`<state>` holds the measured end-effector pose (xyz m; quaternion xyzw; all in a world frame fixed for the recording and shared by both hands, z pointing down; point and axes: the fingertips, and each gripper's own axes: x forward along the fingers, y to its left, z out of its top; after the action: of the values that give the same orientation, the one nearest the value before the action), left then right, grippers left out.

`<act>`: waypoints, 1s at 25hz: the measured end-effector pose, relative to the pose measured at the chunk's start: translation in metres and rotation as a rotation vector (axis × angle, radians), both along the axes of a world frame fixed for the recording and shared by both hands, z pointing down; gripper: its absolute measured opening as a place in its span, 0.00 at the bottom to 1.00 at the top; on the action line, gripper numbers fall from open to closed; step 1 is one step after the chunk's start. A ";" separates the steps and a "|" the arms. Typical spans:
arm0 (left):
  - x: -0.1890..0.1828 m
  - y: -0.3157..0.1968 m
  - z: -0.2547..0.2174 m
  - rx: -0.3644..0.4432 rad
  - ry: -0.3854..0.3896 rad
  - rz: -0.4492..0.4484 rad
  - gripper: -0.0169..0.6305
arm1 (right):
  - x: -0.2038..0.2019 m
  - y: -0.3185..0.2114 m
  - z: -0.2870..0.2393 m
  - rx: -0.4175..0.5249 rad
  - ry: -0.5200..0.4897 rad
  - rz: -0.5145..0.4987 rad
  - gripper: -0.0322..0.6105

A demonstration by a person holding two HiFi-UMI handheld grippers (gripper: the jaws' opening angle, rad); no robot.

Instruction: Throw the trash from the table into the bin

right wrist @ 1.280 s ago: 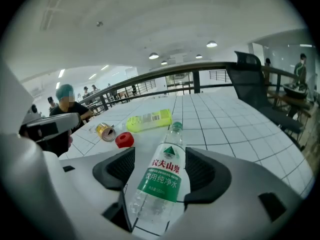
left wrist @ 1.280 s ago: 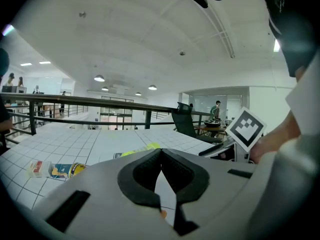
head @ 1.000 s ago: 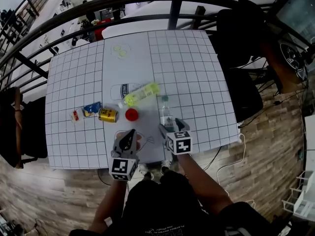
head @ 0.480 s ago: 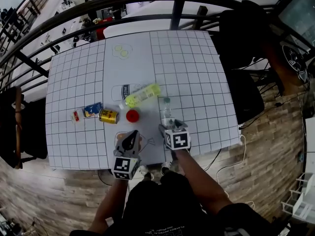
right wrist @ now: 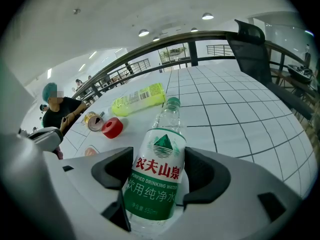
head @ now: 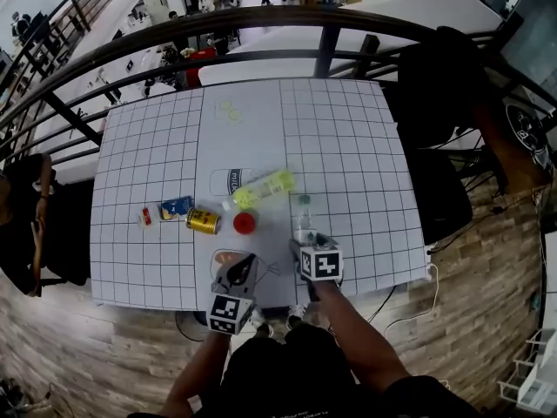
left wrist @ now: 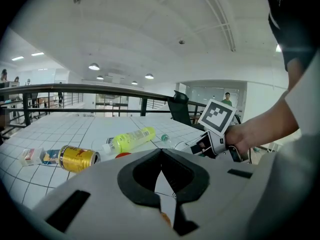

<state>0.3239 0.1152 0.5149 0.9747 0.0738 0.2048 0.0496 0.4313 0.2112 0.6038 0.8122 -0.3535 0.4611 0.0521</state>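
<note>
A clear water bottle (head: 302, 219) with a green label (right wrist: 156, 180) lies between my right gripper's jaws, cap pointing away. My right gripper (head: 300, 244) is shut on it, a pad against each side of the label. The left gripper (head: 246, 263) hovers near the table's front edge. Its tips (left wrist: 161, 155) are shut and hold nothing. Beyond them lie a yellow-green bottle (head: 261, 186), a red cap (head: 244, 224), a gold can (head: 203, 221), a blue packet (head: 177, 207) and a small red-and-white packet (head: 146, 217). No bin is in view.
The white gridded table (head: 348, 138) ends just ahead of my body. A dark railing (head: 261, 24) runs behind it. Black chairs (head: 435, 85) stand at the right and another chair (head: 26, 225) at the left. A seated person (right wrist: 55, 109) shows in the right gripper view.
My left gripper has sunk a little toward the table, still shut. The right gripper stays at the water bottle. The head view has tipped up slightly.
</note>
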 end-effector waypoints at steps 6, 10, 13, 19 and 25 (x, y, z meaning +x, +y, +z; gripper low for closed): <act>-0.002 0.003 0.000 0.013 -0.005 -0.009 0.06 | 0.001 0.002 -0.004 0.018 -0.009 -0.007 0.56; 0.000 0.002 -0.005 0.024 0.009 -0.019 0.06 | -0.002 0.009 -0.007 0.045 0.000 -0.006 0.55; 0.000 0.001 -0.010 0.034 0.014 -0.028 0.06 | -0.003 0.013 -0.012 0.089 0.006 0.002 0.54; 0.000 -0.001 -0.023 0.034 0.040 -0.060 0.06 | 0.005 0.017 -0.051 0.172 0.125 0.025 0.54; 0.003 0.002 -0.041 -0.002 0.057 -0.064 0.06 | 0.012 0.010 -0.128 0.237 0.403 -0.043 0.54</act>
<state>0.3268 0.1172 0.4735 0.9820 0.0440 0.1753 0.0550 0.4437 0.2213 0.4753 0.8807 -0.4047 0.2437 0.0358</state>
